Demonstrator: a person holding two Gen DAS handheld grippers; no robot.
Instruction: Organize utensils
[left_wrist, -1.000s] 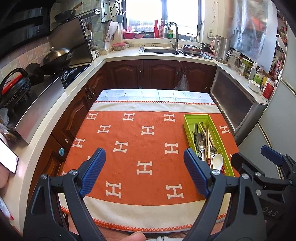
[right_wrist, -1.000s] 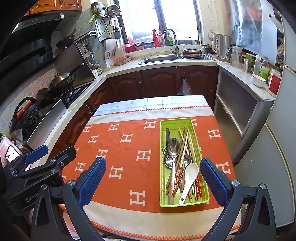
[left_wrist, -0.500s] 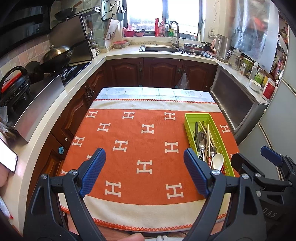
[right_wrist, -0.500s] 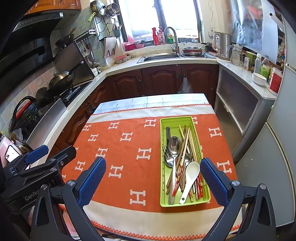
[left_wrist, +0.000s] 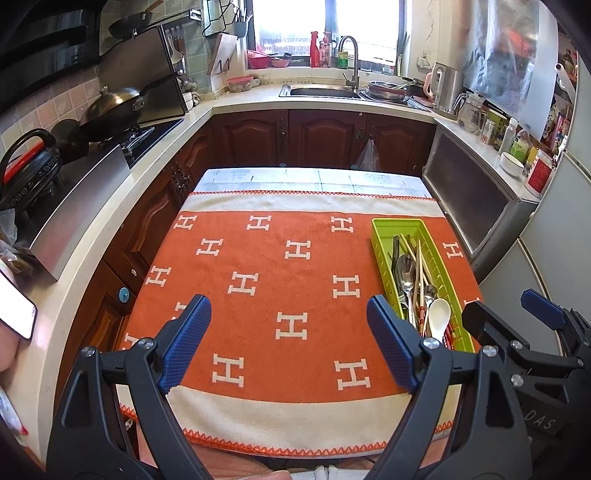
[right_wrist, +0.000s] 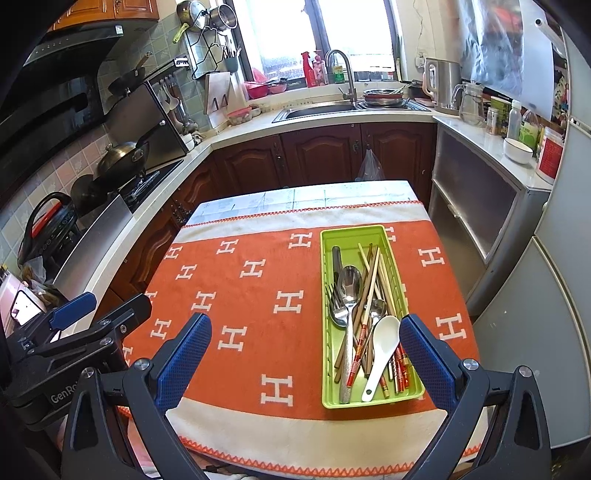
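A green tray (right_wrist: 325, 314) lies on the right side of the orange cloth (right_wrist: 258, 295). It holds a mixed pile: metal spoons (right_wrist: 349, 286), a fork, wooden chopsticks (right_wrist: 371, 291) and a white ceramic spoon (right_wrist: 382, 343). The tray also shows in the left wrist view (left_wrist: 380, 229). My right gripper (right_wrist: 306, 362) is open and empty, above the near table edge, just in front of the tray. My left gripper (left_wrist: 288, 343) is open and empty over the cloth's near middle, left of the tray.
The cloth (left_wrist: 258, 277) covers a small table in a U-shaped kitchen. A stove with a wok (left_wrist: 114, 103) runs along the left, a sink (left_wrist: 317, 90) at the back, a counter with jars and a bowl (left_wrist: 511, 162) on the right.
Both grippers have tilted or drawn back slightly, so the table sits a little lower in both views. Both stay open. The tray and utensils have not moved.
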